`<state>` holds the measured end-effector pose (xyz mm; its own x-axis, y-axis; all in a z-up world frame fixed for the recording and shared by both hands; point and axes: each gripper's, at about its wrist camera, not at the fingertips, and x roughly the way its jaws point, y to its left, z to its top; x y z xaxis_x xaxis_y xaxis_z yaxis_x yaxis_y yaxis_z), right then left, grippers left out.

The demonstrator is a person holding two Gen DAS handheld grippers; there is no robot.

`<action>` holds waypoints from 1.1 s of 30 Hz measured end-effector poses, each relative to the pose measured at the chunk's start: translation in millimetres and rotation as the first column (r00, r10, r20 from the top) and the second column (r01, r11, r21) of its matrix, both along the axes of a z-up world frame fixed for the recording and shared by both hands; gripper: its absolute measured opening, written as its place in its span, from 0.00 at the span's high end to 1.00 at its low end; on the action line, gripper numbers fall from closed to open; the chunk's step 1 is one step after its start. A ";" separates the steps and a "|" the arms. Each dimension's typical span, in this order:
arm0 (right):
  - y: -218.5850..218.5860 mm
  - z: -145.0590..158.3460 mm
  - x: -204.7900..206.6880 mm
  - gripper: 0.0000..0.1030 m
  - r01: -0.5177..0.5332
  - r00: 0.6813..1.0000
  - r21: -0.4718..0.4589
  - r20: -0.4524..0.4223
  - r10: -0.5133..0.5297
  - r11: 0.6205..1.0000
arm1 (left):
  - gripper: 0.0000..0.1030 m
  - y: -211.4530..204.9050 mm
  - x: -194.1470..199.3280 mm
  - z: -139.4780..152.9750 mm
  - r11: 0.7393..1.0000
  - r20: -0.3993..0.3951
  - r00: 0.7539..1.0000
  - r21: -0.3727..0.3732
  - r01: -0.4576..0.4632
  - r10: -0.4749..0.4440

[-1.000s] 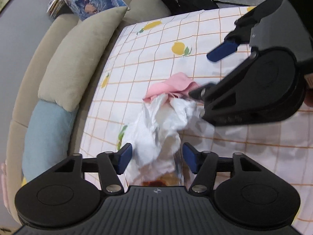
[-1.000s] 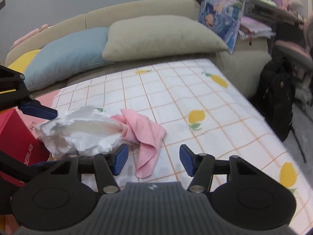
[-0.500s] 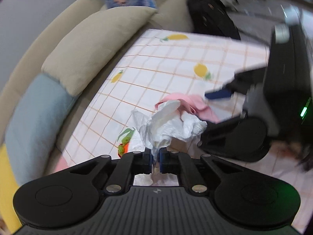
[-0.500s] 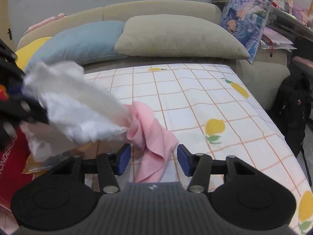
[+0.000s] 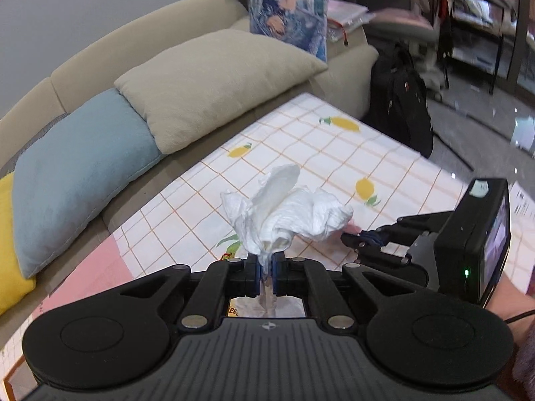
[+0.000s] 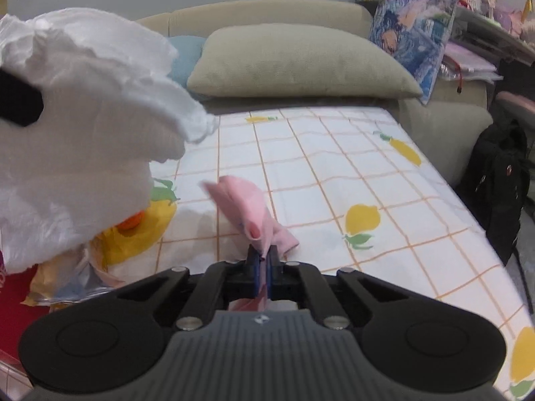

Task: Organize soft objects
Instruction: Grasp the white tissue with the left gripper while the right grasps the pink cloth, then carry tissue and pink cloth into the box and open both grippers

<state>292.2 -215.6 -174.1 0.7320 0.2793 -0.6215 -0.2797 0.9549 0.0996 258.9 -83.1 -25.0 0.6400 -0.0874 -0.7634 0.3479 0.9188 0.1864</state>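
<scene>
My left gripper (image 5: 265, 267) is shut on a crumpled white cloth (image 5: 287, 210), which hangs lifted above the lemon-print sheet (image 5: 334, 153). The same white cloth (image 6: 83, 127) fills the left of the right wrist view, raised off the sheet. My right gripper (image 6: 264, 262) is shut on a pink cloth (image 6: 244, 204) that still lies on the sheet (image 6: 334, 173). In the left wrist view the right gripper (image 5: 364, 237) sits low at the right, its tips at the pink cloth, which is mostly hidden behind the white one.
A beige pillow (image 5: 214, 80), a blue pillow (image 5: 77, 170) and a yellow cushion (image 5: 6, 240) line the sofa back. A patterned pillow (image 6: 414, 23) leans at the far corner. A black backpack (image 6: 501, 180) stands off the right edge. Wrappers and a red box (image 6: 13, 304) lie at left.
My left gripper shut on the white cloth, rose with it and rolled. My right gripper shut on the pink cloth.
</scene>
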 end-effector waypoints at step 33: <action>86.6 144.9 -158.3 0.99 -0.218 0.972 0.232 -0.033 0.231 0.948 | 0.94 151.0 -174.4 66.2 0.941 0.193 0.926 -0.161 -0.296 0.325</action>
